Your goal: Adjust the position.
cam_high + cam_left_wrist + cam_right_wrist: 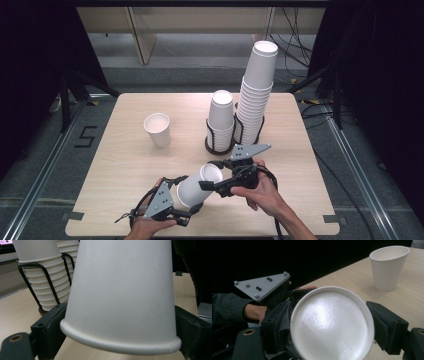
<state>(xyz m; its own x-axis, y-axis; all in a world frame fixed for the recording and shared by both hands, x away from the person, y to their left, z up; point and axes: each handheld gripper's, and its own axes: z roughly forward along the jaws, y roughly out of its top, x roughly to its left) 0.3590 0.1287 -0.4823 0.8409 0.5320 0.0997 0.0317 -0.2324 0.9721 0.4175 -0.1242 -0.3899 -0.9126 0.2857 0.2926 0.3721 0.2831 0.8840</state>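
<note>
- A white paper cup [196, 186] lies tilted on its side in the air above the near part of the light wooden surface [115, 165], held between the two hands; its flat base points toward the right gripper.
- The left gripper [184, 212] has its fingers [48, 326] clamped on the cup's wide rim end, one on each side of the wall.
- The right gripper [212, 186] holds the cup's base end; in the right gripper view its fingers [387, 326] sit against both sides of the round bottom [332, 322].
- An upright single white paper cup [158, 129] stands alone on the surface to the left, open mouth up, nothing visible inside it.
- A black wire holder [220, 141] carries a short stack of upside-down white cups [221, 117].
- Just beside it, a second wire holder [249, 131] carries a taller leaning stack of cups [256, 90].
</note>
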